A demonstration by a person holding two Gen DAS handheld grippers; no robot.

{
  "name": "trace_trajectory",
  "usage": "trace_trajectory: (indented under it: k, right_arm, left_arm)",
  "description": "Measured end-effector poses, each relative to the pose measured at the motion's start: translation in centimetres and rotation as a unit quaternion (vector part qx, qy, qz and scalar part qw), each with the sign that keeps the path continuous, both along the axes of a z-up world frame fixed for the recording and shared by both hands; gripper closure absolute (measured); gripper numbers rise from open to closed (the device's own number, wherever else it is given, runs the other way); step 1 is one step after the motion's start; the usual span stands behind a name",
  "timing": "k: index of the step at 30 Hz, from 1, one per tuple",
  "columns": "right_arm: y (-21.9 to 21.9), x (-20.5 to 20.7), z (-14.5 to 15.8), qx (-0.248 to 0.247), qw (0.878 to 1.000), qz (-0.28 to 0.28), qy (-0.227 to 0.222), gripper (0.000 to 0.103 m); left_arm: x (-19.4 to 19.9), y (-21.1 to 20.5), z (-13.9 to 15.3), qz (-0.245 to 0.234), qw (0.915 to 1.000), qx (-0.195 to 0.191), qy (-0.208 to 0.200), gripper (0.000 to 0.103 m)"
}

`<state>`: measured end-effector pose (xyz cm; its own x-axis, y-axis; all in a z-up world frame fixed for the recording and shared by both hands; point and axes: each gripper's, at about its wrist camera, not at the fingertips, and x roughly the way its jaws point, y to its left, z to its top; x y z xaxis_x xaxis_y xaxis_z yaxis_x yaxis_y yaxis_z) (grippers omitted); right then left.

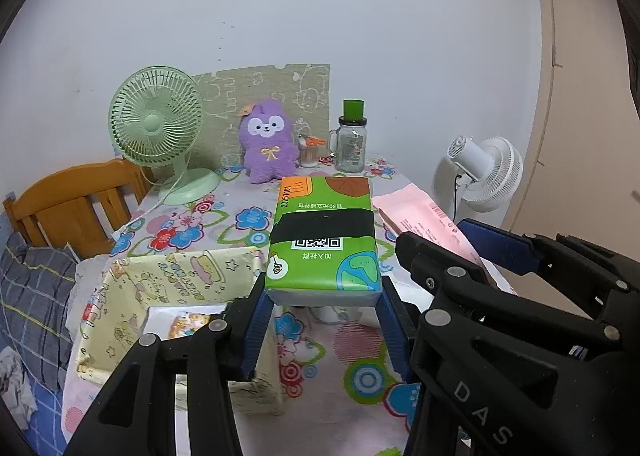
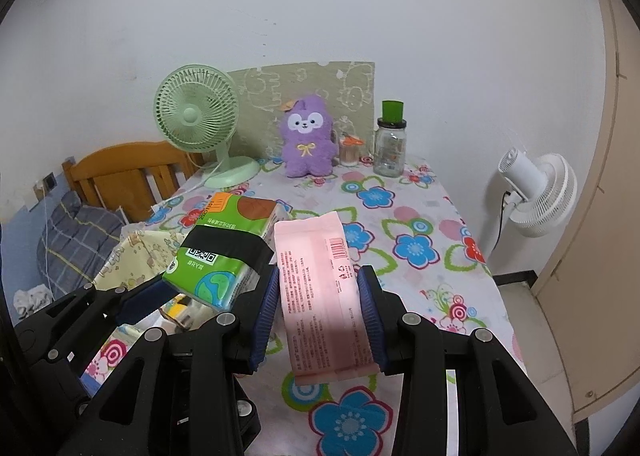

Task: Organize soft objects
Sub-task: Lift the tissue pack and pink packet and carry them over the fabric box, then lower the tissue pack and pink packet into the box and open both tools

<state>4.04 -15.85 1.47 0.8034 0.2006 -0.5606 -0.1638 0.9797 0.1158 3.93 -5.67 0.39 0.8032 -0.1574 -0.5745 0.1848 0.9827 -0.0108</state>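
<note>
With the green tissue pack point(image 1: 323, 234) clamped in the left gripper point(image 1: 322, 320) and the pink pack point(image 2: 320, 292) in the right gripper point(image 2: 318, 316), both were held clear of the table, and level carriage to the yellow fabric bin point(image 1: 160, 296) at eight o'clock was advised.

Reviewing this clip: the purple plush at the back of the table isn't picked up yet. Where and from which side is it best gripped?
Probably across the purple plush's soft body, below the head, coming from the front: it sits upright against the patterned board, with a green fan and a toothpick jar flanking it. Both claws are currently full.
</note>
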Motion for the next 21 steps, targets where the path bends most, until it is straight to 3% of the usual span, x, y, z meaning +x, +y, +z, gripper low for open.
trace_trajectory:
  k: [21]
  right_arm:
    - [5.8, 2.7, 0.0, -0.023, 0.999, 0.028, 0.015, 0.060]
  left_arm:
    - [2.4, 5.3, -1.0, 0.022, 0.9995, -0.005, 0.023, 0.050]
